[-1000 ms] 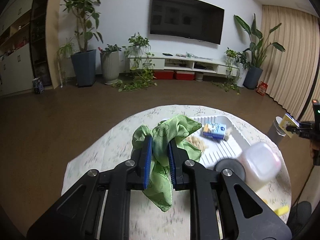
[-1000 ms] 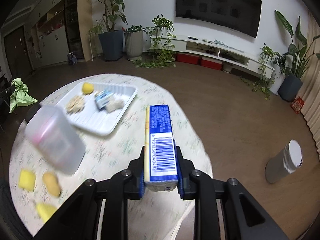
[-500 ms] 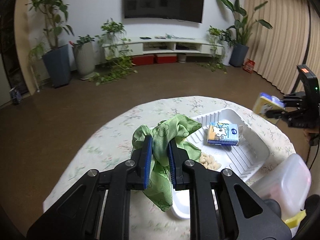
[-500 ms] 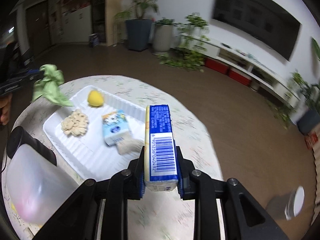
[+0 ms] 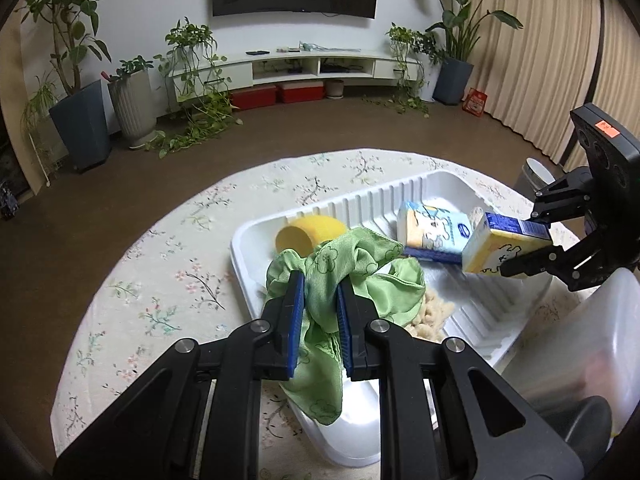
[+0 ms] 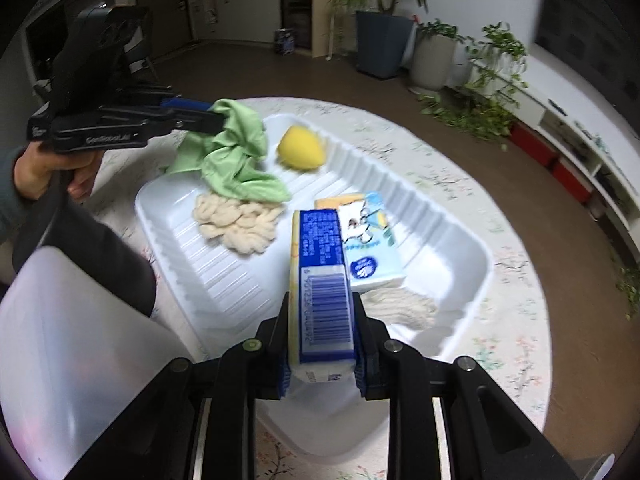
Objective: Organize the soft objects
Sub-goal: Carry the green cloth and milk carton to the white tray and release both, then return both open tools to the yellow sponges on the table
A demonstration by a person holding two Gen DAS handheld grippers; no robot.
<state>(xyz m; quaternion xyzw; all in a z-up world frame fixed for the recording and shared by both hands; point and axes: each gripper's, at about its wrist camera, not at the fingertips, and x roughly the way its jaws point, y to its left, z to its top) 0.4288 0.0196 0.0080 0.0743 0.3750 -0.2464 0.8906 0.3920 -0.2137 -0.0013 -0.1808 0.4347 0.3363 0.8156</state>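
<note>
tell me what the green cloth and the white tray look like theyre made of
Green cloth: thin woven fabric with a slight sheen, judging by its fine ribs and soft folds. White tray: likely moulded plastic, smooth and semi-glossy, with stiff ridged walls and a ribbed floor.

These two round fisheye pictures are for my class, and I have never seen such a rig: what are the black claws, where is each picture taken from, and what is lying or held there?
No robot: a person holds a hand-held claw in each hand, each with a camera looking along its fingers. One picture is from the left claw, shut on a green cloth. The other is from the right claw, shut on a blue and yellow tissue pack. Each view also catches the other claw. Below, on a floral-clothed round table, a white tray holds a yellow sponge, another tissue pack and two cream knitted pieces.
</note>
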